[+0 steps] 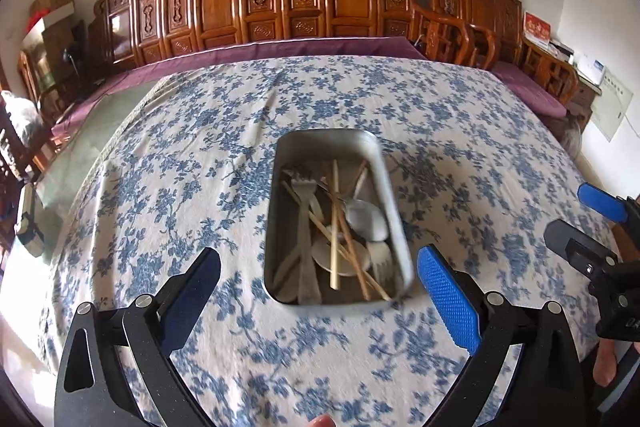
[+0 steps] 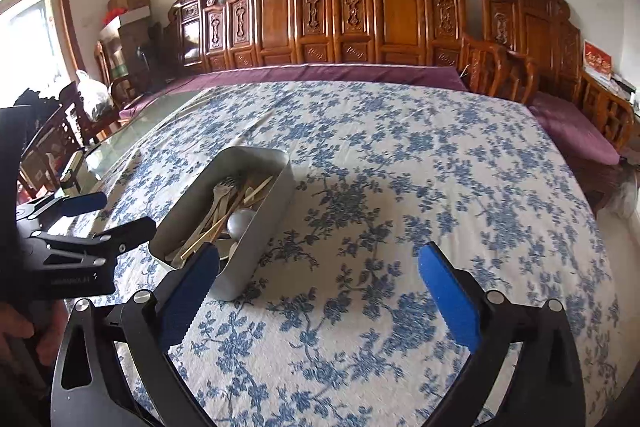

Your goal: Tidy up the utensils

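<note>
I am looking at the metal tray (image 1: 280, 163) sitting mid-worktop (image 1: 460, 131) on the flowered cloth, forks, spoons and chopsticks (image 1: 335, 223) all piled inside. My left tongs (image 1: 320, 277) are gaping wide and holding nothing, hovering at its near end; my right tongs (image 2: 320, 277) are standing wide and bare beside it. I am judging the gathering finished; next I am checking nothing is left outside.

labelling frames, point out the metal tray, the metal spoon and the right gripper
metal tray (image 1: 394, 205), left wrist view, right rim
metal spoon (image 1: 366, 219), left wrist view, bowl
right gripper (image 2: 320, 301), right wrist view, midway between open fingertips
</note>
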Demonstrator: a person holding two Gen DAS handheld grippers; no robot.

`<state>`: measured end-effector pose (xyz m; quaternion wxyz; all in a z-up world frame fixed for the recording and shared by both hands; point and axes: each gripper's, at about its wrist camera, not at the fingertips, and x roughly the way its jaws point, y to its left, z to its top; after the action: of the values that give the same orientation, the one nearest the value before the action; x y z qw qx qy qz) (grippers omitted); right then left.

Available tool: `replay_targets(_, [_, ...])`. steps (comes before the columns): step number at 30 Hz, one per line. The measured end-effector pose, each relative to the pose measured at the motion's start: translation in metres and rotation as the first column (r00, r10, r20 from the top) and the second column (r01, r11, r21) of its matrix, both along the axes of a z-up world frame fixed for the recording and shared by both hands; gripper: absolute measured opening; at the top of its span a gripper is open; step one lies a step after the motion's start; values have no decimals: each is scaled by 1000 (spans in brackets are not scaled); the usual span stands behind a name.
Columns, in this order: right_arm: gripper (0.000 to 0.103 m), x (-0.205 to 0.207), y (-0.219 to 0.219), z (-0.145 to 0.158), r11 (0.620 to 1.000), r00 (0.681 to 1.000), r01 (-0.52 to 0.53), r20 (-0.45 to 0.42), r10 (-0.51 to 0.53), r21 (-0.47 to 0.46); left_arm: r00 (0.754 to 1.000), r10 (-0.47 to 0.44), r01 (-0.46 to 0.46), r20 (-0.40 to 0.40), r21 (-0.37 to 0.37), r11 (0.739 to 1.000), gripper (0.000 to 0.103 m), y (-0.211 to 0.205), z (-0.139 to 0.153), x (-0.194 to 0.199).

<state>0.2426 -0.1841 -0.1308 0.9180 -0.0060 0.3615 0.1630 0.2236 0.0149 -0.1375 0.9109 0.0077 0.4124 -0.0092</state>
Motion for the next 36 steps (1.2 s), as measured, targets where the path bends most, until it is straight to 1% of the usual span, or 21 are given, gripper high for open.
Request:
replay_targets(9, [100,-44,-32,39,997,994,81,68,-80,-7,999,-31,31,41,9,999,95,-30,39,-47])
replay_targets(13, [100,-62,-41,53,994,990,110,86,-109,-9,996,-36,36,79,1,999,95,-35,60,-67])
replay_targets(17, [100,-83,-47,72,993,984,120,133,-120,3,990,-40,41,134,-6,999,95,-38,86,-86])
replay_targets(23, [100,-115,-47,114,990,959,138,248,-135,4,967,-24,31,255,-23,999,95,-34,136,-117])
replay_targets(27, [100,-131,-48,138,991,944,135,301,-136,25,948,-15,24,318,-23,999,95,-32,162,-136])
replay_targets(32, [100,-149,-47,158,990,925,132,354,-138,39,934,-8,12,357,-11,1000,95,-31,177,-151])
replay_targets(36, [100,-154,-45,164,990,920,134,367,-139,40,930,-8,15,368,-15,1000,95,-31,180,-158])
